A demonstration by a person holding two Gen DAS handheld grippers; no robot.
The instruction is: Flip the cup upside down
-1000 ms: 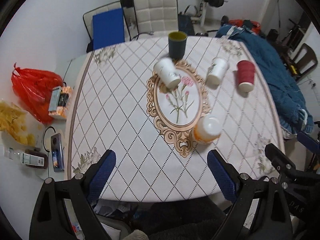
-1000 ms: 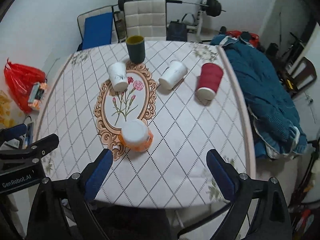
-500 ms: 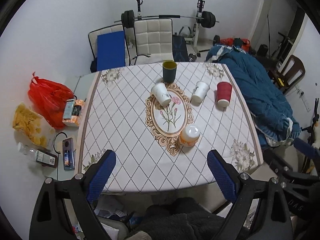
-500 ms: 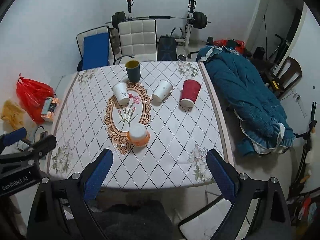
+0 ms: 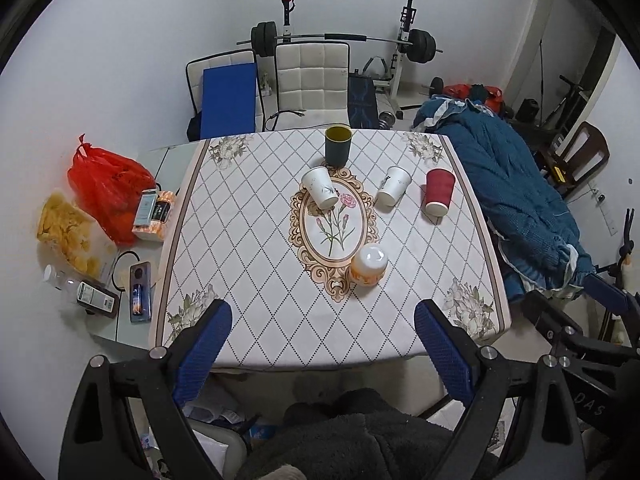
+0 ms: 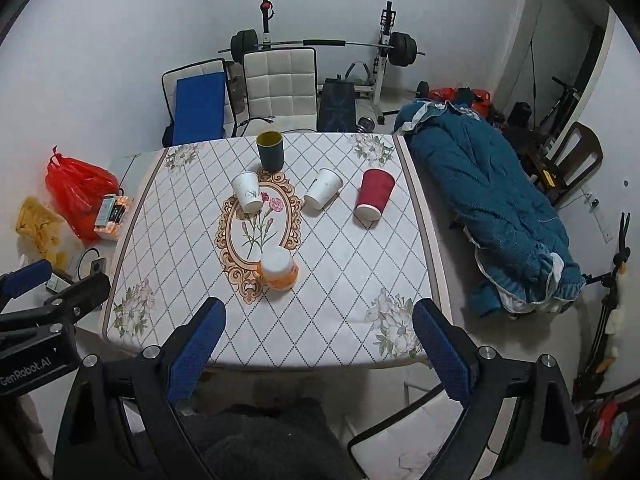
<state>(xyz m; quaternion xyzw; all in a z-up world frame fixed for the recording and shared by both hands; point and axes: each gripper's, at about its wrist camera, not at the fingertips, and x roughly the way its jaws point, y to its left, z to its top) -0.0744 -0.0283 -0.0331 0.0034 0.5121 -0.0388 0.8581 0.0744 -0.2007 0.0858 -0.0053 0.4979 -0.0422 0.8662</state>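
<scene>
Several cups stand on the patterned table point(image 5: 248, 264). A dark green cup point(image 5: 338, 145) point(image 6: 270, 150) stands upright with its mouth up at the far edge. Two white paper cups point(image 5: 320, 187) point(image 5: 394, 186), a red cup point(image 5: 439, 191) point(image 6: 374, 195) and an orange cup with a white base point(image 5: 368, 264) point(image 6: 278, 268) stand mouth down. My left gripper point(image 5: 322, 354) is open and empty, high above the near table edge. My right gripper point(image 6: 318, 354) is open and empty, likewise far back from the cups.
A red bag point(image 5: 106, 184), snacks, a phone point(image 5: 140, 292) and bottles lie on a low surface left of the table. White chairs point(image 5: 312, 80) and a barbell rack stand behind. A blue quilt point(image 5: 516, 192) lies on the right. Dark clothing is below the grippers.
Both grippers have pulled up and back from the table, so the cups look smaller and farther. The cups have not moved. Both grippers stayed open.
</scene>
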